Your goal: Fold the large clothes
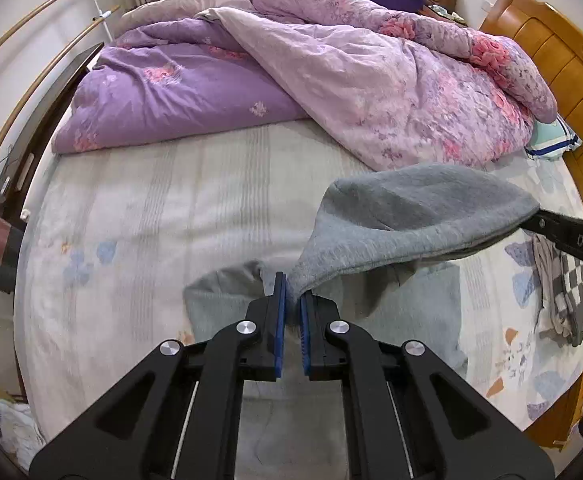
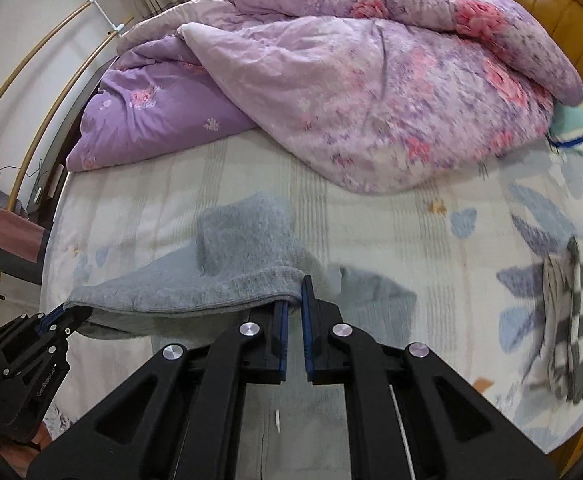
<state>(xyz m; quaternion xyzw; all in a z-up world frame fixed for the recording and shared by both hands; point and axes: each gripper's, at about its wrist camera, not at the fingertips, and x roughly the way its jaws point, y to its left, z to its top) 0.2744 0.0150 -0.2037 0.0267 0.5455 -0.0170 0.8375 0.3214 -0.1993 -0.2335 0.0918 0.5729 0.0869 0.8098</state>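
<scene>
Far left, left wrist view: curved wooden poles (image 1: 31, 80) are leaning along the wall, and a dark bed frame edge (image 1: 51, 120) is running beside the mattress.

Bed sheet (image 1: 131, 220), pale with faded leaf print, is lying bare across the near half of the bed. A purple quilt (image 1: 163, 96) is bunching at the far side, with a pink floral quilt (image 1: 391, 92) piling over it toward the right.

Centre: the left gripper (image 1: 293, 300) is pinching one corner of the grey garment (image 1: 391, 216); its blue pads are nearly together with cloth between them. The garment's edge is stretching taut off the sheet from this grip over to the right gripper (image 1: 531, 220), whose black finger is entering from the right edge and biting the other corner. More grey fabric is hanging below and trailing onto the sheet under the grippers.

Right wrist view: the right gripper (image 2: 296, 300) is clamping the ribbed hem, jaws narrow, cloth caught between the pads. The left gripper (image 2: 67, 314) is showing at the lower left, holding the opposite end.

Right: a checkered cloth (image 1: 571, 292) is lying crumpled on the sheet, apart from the grey garment. A wooden headboard (image 1: 551, 48) is bordering the far right.
</scene>
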